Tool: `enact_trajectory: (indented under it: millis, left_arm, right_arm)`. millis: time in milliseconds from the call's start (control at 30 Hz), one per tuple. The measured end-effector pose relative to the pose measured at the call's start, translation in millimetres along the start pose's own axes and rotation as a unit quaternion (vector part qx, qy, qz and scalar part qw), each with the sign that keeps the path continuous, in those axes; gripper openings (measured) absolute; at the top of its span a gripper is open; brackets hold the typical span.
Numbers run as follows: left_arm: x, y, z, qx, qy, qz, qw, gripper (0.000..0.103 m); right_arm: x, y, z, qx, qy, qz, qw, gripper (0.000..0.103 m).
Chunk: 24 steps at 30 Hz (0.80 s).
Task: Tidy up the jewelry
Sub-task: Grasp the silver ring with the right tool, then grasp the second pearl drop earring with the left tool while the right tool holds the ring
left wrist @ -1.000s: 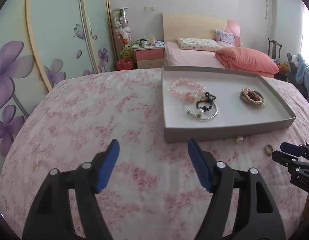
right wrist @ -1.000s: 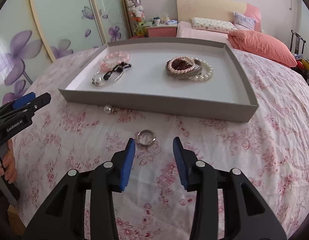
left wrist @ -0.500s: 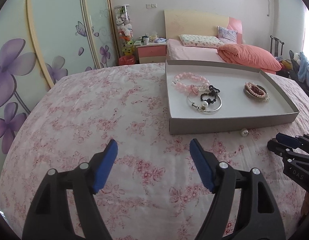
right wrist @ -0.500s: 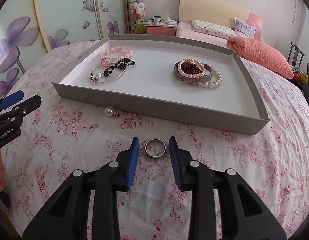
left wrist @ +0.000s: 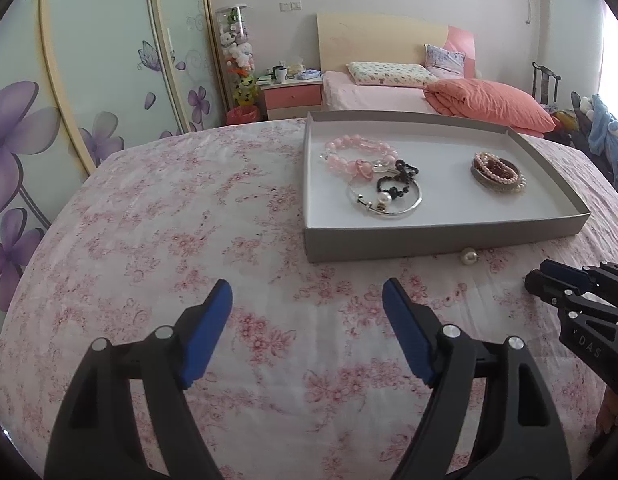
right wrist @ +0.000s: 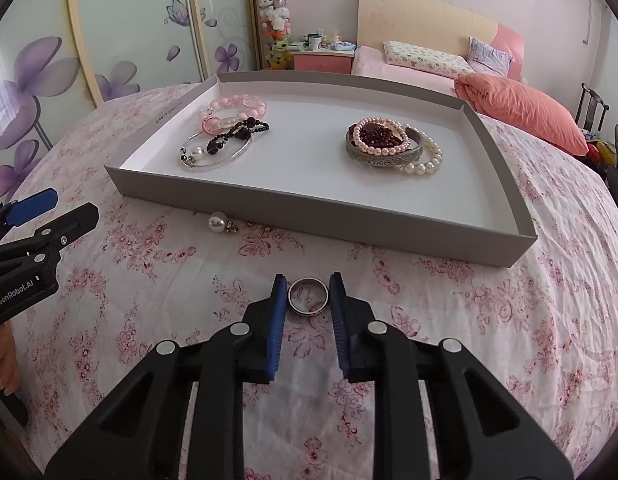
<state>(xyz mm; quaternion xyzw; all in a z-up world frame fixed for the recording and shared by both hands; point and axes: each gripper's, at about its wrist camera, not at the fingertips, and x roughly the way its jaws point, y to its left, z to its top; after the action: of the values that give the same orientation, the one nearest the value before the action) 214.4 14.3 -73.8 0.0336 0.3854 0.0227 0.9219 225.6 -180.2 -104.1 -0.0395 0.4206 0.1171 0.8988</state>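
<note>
The silver ring [right wrist: 308,295] lies flat on the pink-flowered cloth [right wrist: 149,280] that covers the bench, just in front of the near wall of the grey tray [right wrist: 309,216]. My right gripper [right wrist: 308,280] has it framed: one blue pad [right wrist: 277,312] stands at each side of the ring, and my jaws there have just been closing in on it. The pads look to be right at the band's edges, yet I cannot tell that they press on it, and the ring rests on the cloth, not lifted.

A loose pearl earring [right wrist: 220,223] sits to the left of the ring, close against the tray's front wall, apart from both of my grippers.

Inside the tray, the left part holds a pink bead bracelet [right wrist: 233,109], a black bead bracelet [right wrist: 239,135] and a thin silver bangle [right wrist: 217,152] with a pearl on it, all overlapping. Toward the right lies a second heap: a wide silver bangle [right wrist: 383,156] with a dark red bead bracelet [right wrist: 379,135], pink pearls and a white pearl bracelet [right wrist: 427,160] against it.

My left gripper [left wrist: 307,304] hangs off to the left over bare cloth, its jaws spread wide and just now opening a little further, with nothing between them.
</note>
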Motion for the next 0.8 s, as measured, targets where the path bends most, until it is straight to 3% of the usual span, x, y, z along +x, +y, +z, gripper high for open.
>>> enact_trajectory:
  millis: [267, 533, 800]
  left_arm:
    - [0.9, -38.5, 3.4, 0.019, 0.012, -0.051, 0.9985, 0.076]
    - [16.3, -88.9, 9.4, 0.024, 0.034, -0.063, 0.9971, 0.073]
    - [43.3, -109.5, 17.9, -0.008, 0.067, -0.032, 0.9972, 0.052]
  right_arm:
    - [-12.1, -54.9, -12.6, 0.073, 0.0, -0.087, 0.994, 0.023]
    - [-12.2, -63.6, -15.2, 0.092, -0.002, -0.075, 0.993, 0.023]
    - [-15.4, -70.8, -18.3, 0.099, -0.004, -0.058, 0.993, 0.023]
